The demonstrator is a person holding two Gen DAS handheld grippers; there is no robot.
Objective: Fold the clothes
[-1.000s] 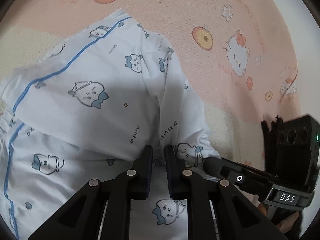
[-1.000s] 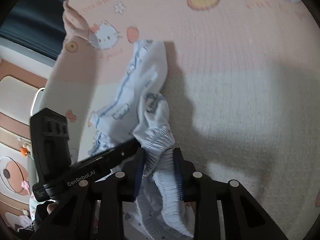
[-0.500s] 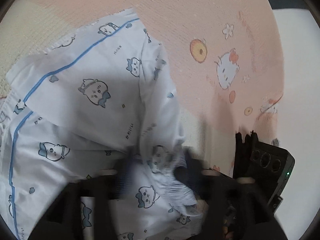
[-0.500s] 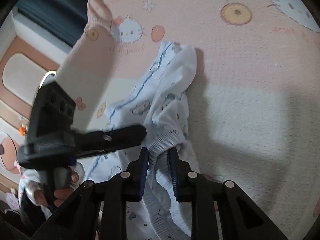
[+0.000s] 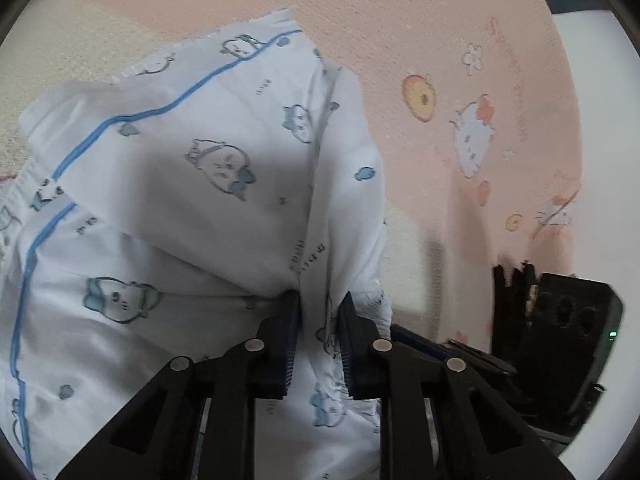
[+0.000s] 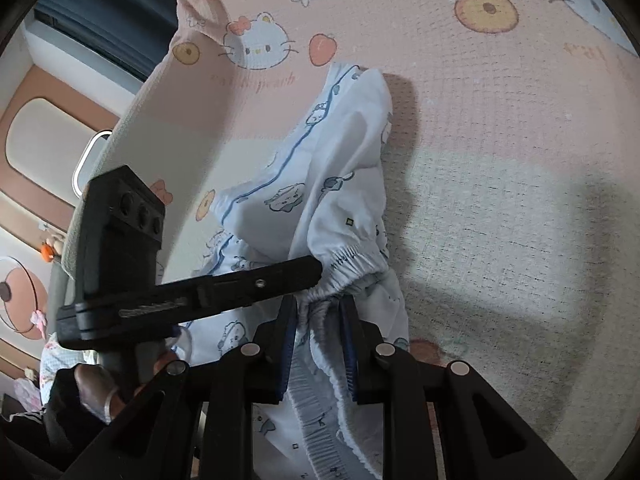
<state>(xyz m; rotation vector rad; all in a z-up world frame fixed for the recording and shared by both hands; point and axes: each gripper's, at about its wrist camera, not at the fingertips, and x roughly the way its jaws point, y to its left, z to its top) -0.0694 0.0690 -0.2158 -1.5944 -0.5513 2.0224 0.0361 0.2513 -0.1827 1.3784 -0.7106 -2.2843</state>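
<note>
Fingers (image 5: 286,332) of our left gripper (image 5: 319,312) pinch a fold of the white pyjama garment (image 5: 224,168); cloth fills the narrow gap between the blue-ribbed pads. To the left of these fingers we see the garment spread wide, printed with small cartoon animals and edged by a blue piping line (image 5: 168,108). Ahead of the fingertips the fabric rises in a tented ridge. Beyond it and to the right lies the pink blanket (image 5: 400,20), patterned with a cat face (image 5: 474,140) and orange fruit. Just right of our left fingers, touching the same bunch of cloth, we see the right gripper (image 5: 424,346) reaching in, its black body at the frame's edge.

In the right wrist view, our right gripper (image 6: 318,312) nips the gathered elastic waistband (image 6: 352,264), its fingers (image 6: 350,336) nearly closed on the ruffled cloth. To the left of them the left gripper (image 6: 308,270) comes in sideways, its tip buried in the same waistband, held by a hand (image 6: 96,388) low on the left. Ahead of the fingers the garment (image 6: 344,152) hangs lifted in a drooping bundle. To the right, the blanket (image 6: 520,200) turns cream, with the bundle's shadow across it.
</note>
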